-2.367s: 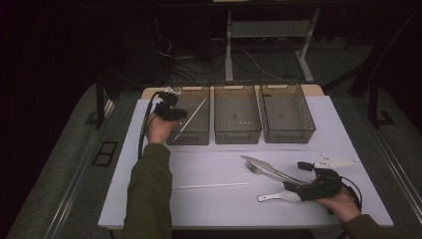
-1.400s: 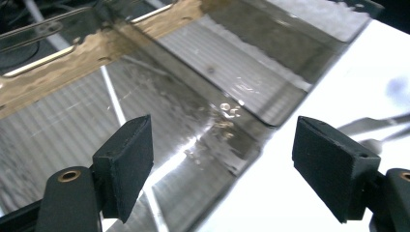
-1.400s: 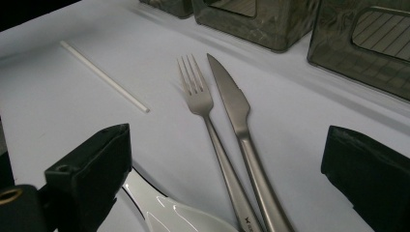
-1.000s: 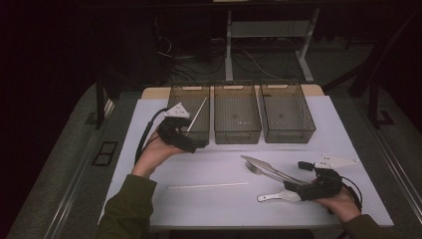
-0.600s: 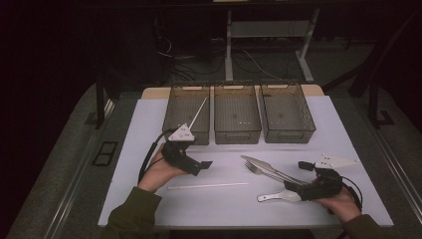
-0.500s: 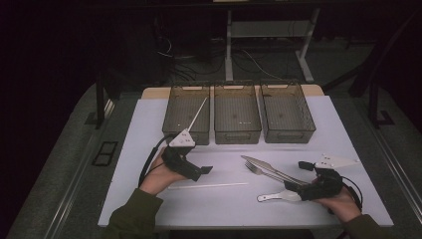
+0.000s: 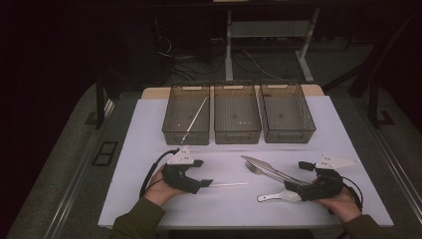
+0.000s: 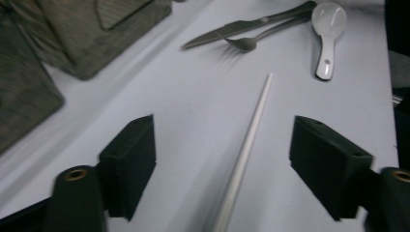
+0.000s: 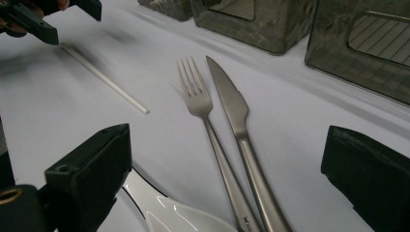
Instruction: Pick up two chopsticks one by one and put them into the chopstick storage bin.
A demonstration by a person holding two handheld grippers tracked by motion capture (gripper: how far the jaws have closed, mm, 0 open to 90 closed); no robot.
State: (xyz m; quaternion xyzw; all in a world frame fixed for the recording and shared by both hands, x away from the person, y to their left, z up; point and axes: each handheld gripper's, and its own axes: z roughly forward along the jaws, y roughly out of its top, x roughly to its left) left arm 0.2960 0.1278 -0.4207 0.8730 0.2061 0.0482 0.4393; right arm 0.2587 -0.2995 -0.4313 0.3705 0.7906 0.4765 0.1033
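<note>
Straddling the white chopstick [image 8: 246, 145] on the bench [image 7: 149, 129], our left gripper [image 7: 204, 183] has its jaws just closing in but not yet touching it. We judge the stick light, stiff, thin and slippery, likely to roll, so we'd pinch it near this end, squarely across. Our right gripper [image 9: 232, 183] rests released beside the fork [image 9: 203, 116] and knife [image 9: 234, 113].

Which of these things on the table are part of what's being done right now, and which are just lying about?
In the job:
left gripper, jaws just been closing, astride but not pressing
white chopstick on the table
left bin, already holding a chopstick

Lying about:
fork
knife
white spoon
middle bin
right bin
</note>
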